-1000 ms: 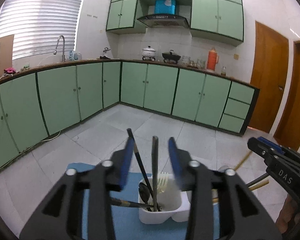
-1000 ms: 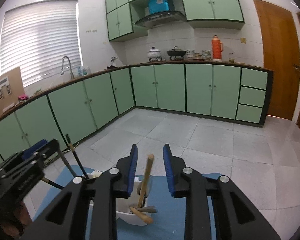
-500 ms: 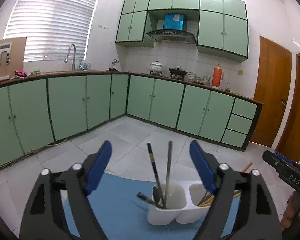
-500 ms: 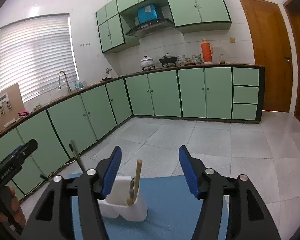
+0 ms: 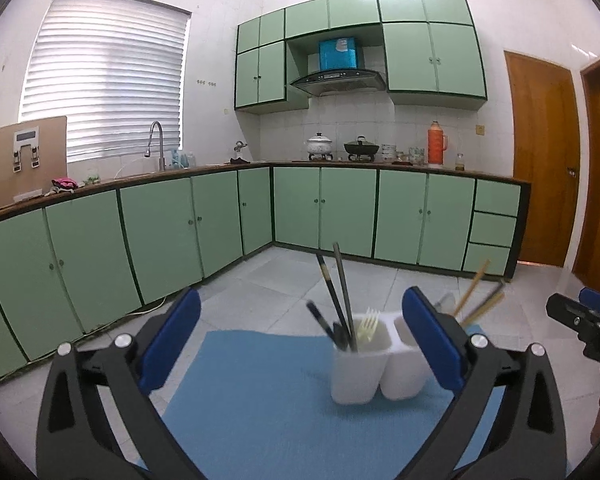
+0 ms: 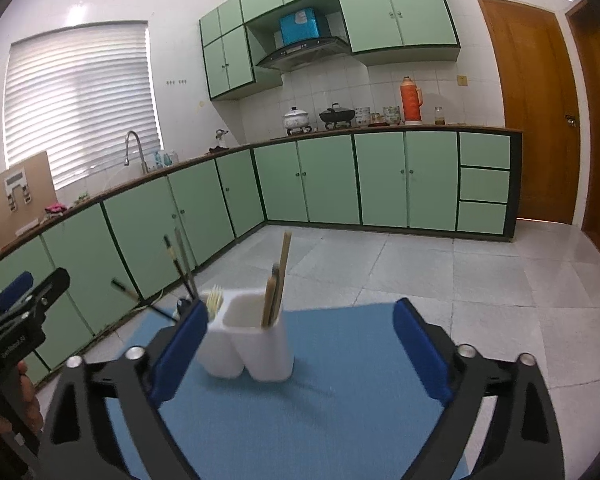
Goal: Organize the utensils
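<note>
Left wrist view: the left gripper (image 5: 300, 332) fills the lower frame, its blue-padded jaws spread wide with nothing between them.
Right wrist view: the right gripper (image 6: 298, 346) is likewise spread wide and holds nothing.
Utensil holder: a white two-compartment holder (image 5: 374, 364) (image 6: 246, 338) stands upright on a blue mat (image 5: 260, 408) (image 6: 340, 392), ahead of both grippers and touching neither.
One compartment: dark chopsticks (image 5: 340, 296) (image 6: 180, 264) lean upward out of it, beside a pale yellow fork (image 5: 368, 322) (image 6: 214, 300) with tines up; a dark handle (image 5: 318, 318) slants out lower down.
Other compartment: wooden chopsticks (image 5: 472, 290) (image 6: 284, 266) stand in it at a tilt, with a grey handle beside them that is too blurred to name.
Mat: it lies on a pale tiled surface; whether that is a desk top or the floor cannot be told.
Gripper positions: from the left view the right gripper shows at the far right edge; from the right view the left gripper shows at the far left edge, a hand (image 6: 24, 396) around its grip.
Room: green cabinets (image 5: 340, 212) run along two walls under a window blind (image 5: 104, 76), with a faucet (image 5: 156, 144), pots, an orange thermos (image 5: 436, 142) and wooden doors (image 5: 544, 160).
</note>
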`<state>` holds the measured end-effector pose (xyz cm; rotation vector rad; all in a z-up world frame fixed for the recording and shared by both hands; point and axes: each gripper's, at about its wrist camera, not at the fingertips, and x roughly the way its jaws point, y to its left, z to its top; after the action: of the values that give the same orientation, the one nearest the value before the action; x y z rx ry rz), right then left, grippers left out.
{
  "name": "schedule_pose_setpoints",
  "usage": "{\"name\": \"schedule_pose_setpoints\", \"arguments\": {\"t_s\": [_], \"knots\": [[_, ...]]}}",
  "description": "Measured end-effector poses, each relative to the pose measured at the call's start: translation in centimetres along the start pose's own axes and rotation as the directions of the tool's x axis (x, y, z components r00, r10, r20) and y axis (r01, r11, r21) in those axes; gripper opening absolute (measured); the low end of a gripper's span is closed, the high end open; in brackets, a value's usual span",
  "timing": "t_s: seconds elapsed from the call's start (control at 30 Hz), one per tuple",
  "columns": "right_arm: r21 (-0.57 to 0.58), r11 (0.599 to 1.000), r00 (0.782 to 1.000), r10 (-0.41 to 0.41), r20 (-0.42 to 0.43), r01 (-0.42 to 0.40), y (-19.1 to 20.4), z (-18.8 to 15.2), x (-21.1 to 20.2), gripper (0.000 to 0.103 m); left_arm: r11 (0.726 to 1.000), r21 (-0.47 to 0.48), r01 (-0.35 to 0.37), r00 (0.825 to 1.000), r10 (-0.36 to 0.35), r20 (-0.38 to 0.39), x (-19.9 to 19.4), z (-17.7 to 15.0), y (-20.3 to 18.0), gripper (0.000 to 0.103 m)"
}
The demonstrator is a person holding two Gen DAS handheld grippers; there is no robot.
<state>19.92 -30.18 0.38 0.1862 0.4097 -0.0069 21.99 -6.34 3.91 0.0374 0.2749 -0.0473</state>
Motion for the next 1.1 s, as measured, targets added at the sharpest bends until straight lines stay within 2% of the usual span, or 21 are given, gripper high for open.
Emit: {"name": "schedule_pose_setpoints", "arguments": {"t_s": [0.17,0.43,0.6,0.83,1.1], "knots": [[-0.030,0.998,0.999,-0.047,-0.018,0.046,0.8,-2.7,-2.0,0.097,0.999,0.039,-0.010,1.000,0.010,-0.002,-2.4,-2.1,-0.9,0.098],[-0.033,0.999,0.996,-0.002,-0.091,-0.001,1.6,-6.0,-4.7,0.097,0.999,0.021,0.033,0.997,-0.031,-0.071,-5.8,-5.4,-0.9,0.098],[-0.061,0.998,0.996,0.014,-0.089,-0.020,2.9,-6.6,-7.0,0.097,0.999,0.033,0.039,0.995,-0.036,-0.094,-8.4,-6.8,-0.5,0.098],[-0.066,0.997,0.996,0.030,-0.085,-0.036,4.2,-6.1,-9.9,0.097,0.999,0.038,0.026,0.997,-0.023,-0.076,-11.5,-6.0,-0.3,0.098],[-0.076,0.996,0.998,0.043,-0.053,-0.047,4.6,-4.6,-12.6,0.097,0.999,0.028,0.046,0.997,-0.044,-0.063,-13.4,-4.1,-0.4,0.098]]}}
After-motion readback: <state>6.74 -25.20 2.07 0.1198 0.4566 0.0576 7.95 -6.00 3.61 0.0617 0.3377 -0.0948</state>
